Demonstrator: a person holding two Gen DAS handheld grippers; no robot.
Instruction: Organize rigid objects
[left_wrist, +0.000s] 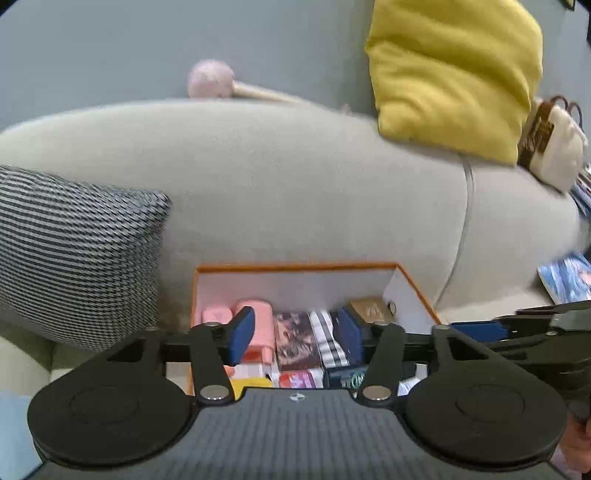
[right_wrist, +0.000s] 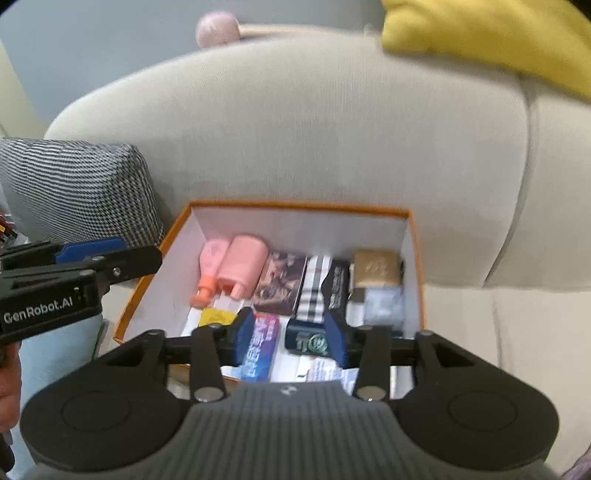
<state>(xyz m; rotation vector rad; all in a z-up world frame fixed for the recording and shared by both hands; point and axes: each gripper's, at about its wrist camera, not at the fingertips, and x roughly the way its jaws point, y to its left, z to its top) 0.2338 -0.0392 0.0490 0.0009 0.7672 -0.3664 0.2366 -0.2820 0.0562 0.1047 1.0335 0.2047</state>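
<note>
An orange-edged white box sits on a beige sofa, holding two pink bottles, a dark patterned box, a striped box, a gold box, a dark green box and more packs. It also shows in the left wrist view. My right gripper is open and empty just above the box's near side. My left gripper is open and empty above the box; it appears at the left of the right wrist view.
A grey checked cushion lies left of the box. A yellow cushion and a white bag rest on the sofa back at right. A pink pom-pom stick lies behind. A magazine lies right.
</note>
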